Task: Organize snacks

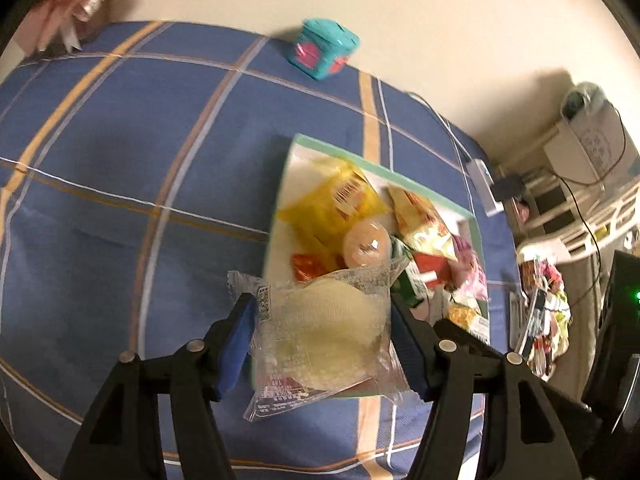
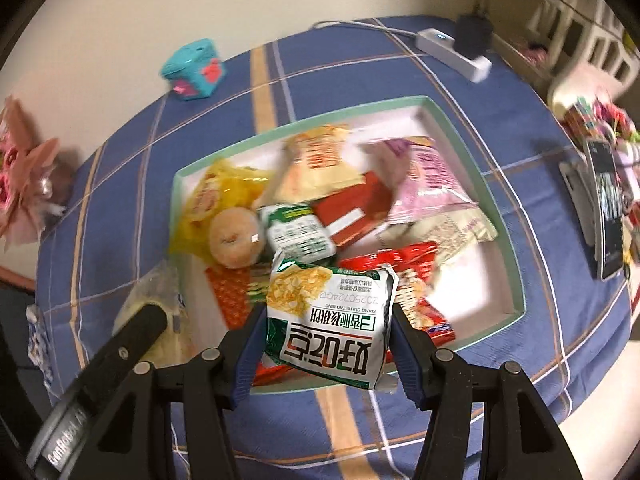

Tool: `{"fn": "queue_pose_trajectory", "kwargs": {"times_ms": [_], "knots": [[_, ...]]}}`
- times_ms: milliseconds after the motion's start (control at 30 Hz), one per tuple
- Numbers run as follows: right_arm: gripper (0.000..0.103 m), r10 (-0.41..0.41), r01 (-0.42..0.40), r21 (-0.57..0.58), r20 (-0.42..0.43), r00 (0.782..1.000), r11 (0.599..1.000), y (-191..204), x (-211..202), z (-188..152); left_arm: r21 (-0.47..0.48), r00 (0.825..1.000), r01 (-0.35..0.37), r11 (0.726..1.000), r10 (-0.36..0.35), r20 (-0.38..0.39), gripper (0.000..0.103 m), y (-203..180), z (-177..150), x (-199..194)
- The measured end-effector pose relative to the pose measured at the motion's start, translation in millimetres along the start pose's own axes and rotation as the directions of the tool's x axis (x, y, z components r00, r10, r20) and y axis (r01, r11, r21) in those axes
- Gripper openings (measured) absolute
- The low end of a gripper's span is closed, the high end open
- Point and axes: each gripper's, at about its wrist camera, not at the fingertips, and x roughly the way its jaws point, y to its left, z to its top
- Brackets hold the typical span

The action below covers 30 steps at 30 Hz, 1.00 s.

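Right tool [image 2: 324, 344] on green-white packet [image 2: 332, 328], "XIANG CUI HE TAO BING"; "20250724"

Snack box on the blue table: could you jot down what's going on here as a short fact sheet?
Surface: blue plaid tablecloth
Container: green-rimmed box, white inside, holding mixed snack packets
Left hand-held gripper: shut on clear pastry packet, at the box's edge
Right hand-held gripper: shut on green-and-white snack packet, above the box's near rim
Also in the box: round peach-coloured jelly cup
Nearby: teal cube, white power strip
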Motion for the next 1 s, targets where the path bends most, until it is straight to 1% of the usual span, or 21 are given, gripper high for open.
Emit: {"fn": "queue_pose_trajectory", "kwargs": {"times_ms": [133,233,267,300,333,367,400,433,467,533,567,600,633,667,767,800,900,1000], "knots": [[0.066,-0.009,0.009,0.043,-0.009,1.000,0.999,-12,2,3,0.003,0.999,0.011,1.000,-0.011,-0.034,0.071,-7,0,10],[0.067,-0.007,0.007,0.056,-0.009,1.000,0.998,-13,2,2,0.007,0.999,0.017,1.000,-0.016,-0.033,0.074,-8,-1,5],[0.068,-0.008,0.008,0.054,-0.006,1.000,0.998,-13,1,2,0.003,1.000,0.015,1.000,-0.015,-0.025,0.075,-7,0,4],[0.072,-0.009,0.009,0.051,-0.005,1.000,0.999,-13,0,2,0.001,1.000,0.010,1.000,-0.010,-0.020,0.076,-5,1,3],[0.075,-0.012,0.012,0.046,-0.003,1.000,0.999,-11,0,1,0.000,1.000,-0.001,1.000,0.001,-0.014,0.077,-3,1,1],[0.077,-0.014,0.014,0.041,-0.002,1.000,0.999,-10,0,1,-0.001,0.999,-0.034,0.999,0.034,-0.005,0.078,1,2,-1],[0.079,-0.018,0.018,0.034,-0.001,1.000,0.999,-8,1,0,0.003,0.998,-0.069,0.998,0.069,0.003,0.081,3,2,-3],[0.083,-0.022,0.022,0.026,0.002,1.000,0.999,-6,1,-1,0.010,0.994,-0.112,0.994,0.112,0.015,0.086,6,3,-6],[0.085,-0.025,0.025,0.015,0.007,1.000,1.000,-3,0,-3,0.027,0.984,-0.174,0.984,0.173,0.037,0.087,9,3,-10],[0.093,-0.034,0.035,-0.013,0.021,0.999,0.999,2,-1,-8,0.055,0.964,-0.260,0.964,0.256,0.071,0.088,15,3,-16],[0.100,-0.041,0.042,-0.026,0.027,0.999,0.999,4,-2,-10,0.060,0.957,-0.283,0.957,0.278,0.080,0.089,17,3,-19],[0.102,-0.051,0.052,-0.041,0.034,0.998,0.998,6,-3,-14,0.065,0.946,-0.317,0.946,0.311,0.095,0.093,21,2,-23],[0.103,-0.059,0.062,-0.061,0.044,0.997,0.996,10,-4,-18,0.066,0.938,-0.337,0.939,0.329,0.106,0.100,23,1,-26],[0.103,-0.064,0.068,-0.080,0.052,0.997,0.995,12,-5,-21,0.069,0.929,-0.359,0.931,0.349,0.123,0.103,28,-2,-32],[0.103,-0.066,0.076,-0.133,0.081,0.995,0.988,22,-12,-33,0.084,0.906,-0.410,0.908,0.394,0.156,0.103,33,-8,-44],[0.103,-0.062,0.075,-0.147,0.092,0.994,0.986,24,-15,-37,0.090,0.904,-0.414,0.906,0.397,0.160,0.103,34,-11,-47],[0.103,-0.050,0.072,-0.173,0.128,0.990,0.982,30,-24,-50,0.088,0.911,-0.392,0.916,0.374,0.172,0.103,35,-19,-59],[0.103,-0.040,0.068,-0.184,0.150,0.988,0.981,31,-31,-62,0.071,0.907,-0.389,0.918,0.369,0.200,0.103,33,-26,-69]]}}
